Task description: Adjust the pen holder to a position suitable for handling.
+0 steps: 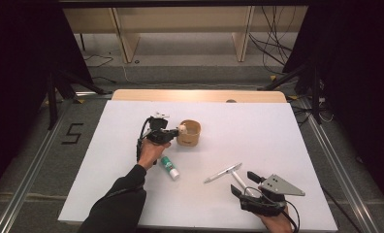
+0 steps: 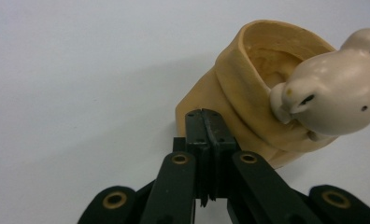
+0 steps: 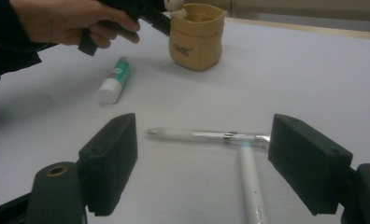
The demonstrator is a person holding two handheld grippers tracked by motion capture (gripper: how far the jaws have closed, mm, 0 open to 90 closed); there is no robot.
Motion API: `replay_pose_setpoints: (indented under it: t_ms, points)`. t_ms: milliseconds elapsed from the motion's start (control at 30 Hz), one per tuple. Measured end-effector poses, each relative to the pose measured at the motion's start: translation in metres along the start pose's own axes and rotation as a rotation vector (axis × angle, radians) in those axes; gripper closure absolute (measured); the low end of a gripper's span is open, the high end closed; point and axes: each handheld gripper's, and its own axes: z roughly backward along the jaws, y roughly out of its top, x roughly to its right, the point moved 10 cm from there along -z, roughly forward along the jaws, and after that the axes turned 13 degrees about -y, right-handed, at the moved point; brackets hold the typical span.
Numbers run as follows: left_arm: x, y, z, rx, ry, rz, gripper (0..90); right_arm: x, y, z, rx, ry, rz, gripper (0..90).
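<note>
A tan soft cup (image 1: 192, 134) stands near the middle of the white table (image 1: 258, 126). A small cream bear-shaped figure (image 2: 335, 93) pokes over the cup's rim (image 2: 248, 46) on the side facing my left gripper. My left gripper (image 2: 205, 123) is shut with nothing visible between its jaws, its tips close to the cup's wall, just left of the cup in the high view (image 1: 168, 134). My right gripper (image 3: 204, 158) stands open near the front edge, at the lower right of the high view (image 1: 243, 183). Two white pens (image 3: 206, 135) (image 3: 251, 182) lie just beyond its jaws, meeting in a T.
A green-and-white glue stick (image 1: 169, 167) lies on the table just below the left hand, also in the right gripper view (image 3: 114, 80). The table's far wooden edge (image 1: 200, 95) runs behind the cup. Cables lie on the floor beyond.
</note>
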Motion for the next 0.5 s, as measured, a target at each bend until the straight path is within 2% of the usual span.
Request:
replay_pose_setpoints:
  t_ms: [133,500]
  points:
    - [0.0044,0.0018,-0.0021,0.001,-0.002,0.007,89.5,0.0005,0.0001,0.0006,0.001,-0.001,0.0,24.8]
    - [0.0046,-0.0023,-0.0071,-0.018,-0.006,0.024,89.5,-0.0003,0.0005,0.0,0.004,0.0,-0.001,24.9]
